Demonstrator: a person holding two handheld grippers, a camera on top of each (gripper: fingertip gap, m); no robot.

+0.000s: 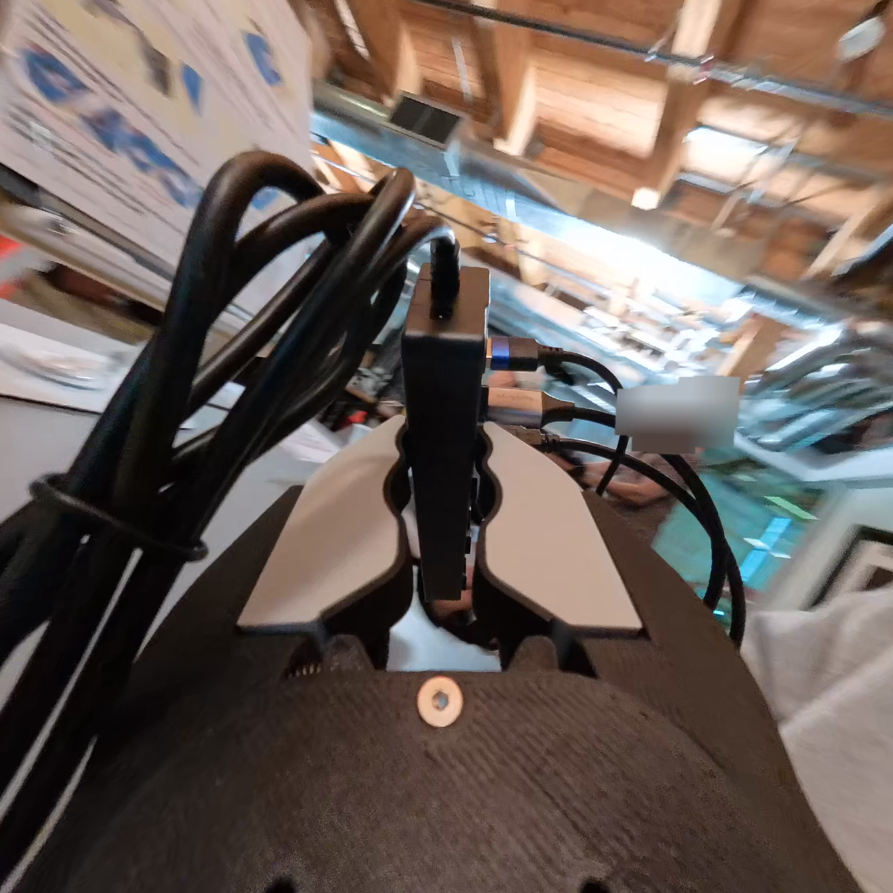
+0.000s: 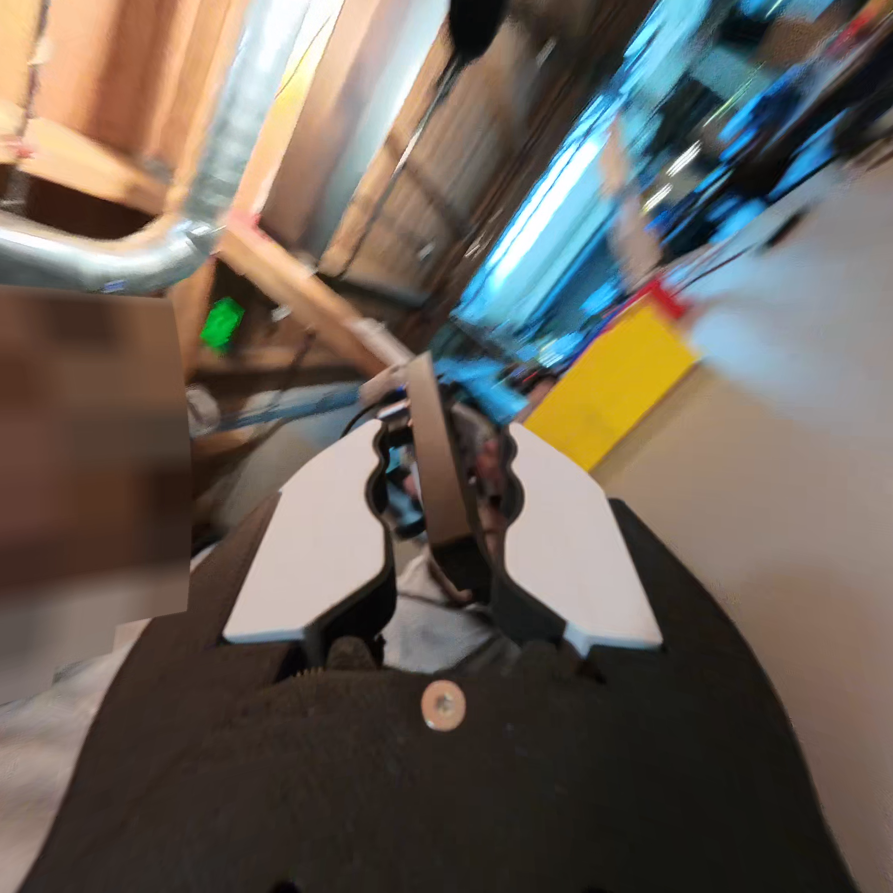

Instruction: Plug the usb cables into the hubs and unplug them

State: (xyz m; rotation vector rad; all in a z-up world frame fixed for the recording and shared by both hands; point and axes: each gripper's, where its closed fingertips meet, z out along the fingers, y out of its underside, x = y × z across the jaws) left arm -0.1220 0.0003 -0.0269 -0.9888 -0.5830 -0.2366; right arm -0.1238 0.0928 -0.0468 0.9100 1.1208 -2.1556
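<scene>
Wooden ceiling (image 1: 604, 96): joists and silver ducting, filling the background of both wrist views; both cameras tilt steeply upward and the right wrist view is heavily motion-blurred. White box (image 1: 121, 96): printed blue and black, upper left of the left wrist view. Cable bundle (image 1: 159, 386): thick black loops cinched by a black tie, hanging just left of the left tool, its lead curving over into the far end of the hub. Left tool (image 1: 442, 464): black body, white finger plates, closed firmly on the black hub (image 1: 442, 435), which stands upright between the fingers and rises well past their tips. Right tool (image 2: 444, 464): same build, fingers partly closed; a slim dark hub-like bar (image 2: 437, 464) sits tilted between them with gaps on either side, and blur leaves it impossible to tell whether it is actually gripped. USB plugs (image 1: 514, 355): three stacked on the hub's right side, the top one blue-ringed, each seated in a port, thin black leads arcing away rightward and downward.
</scene>
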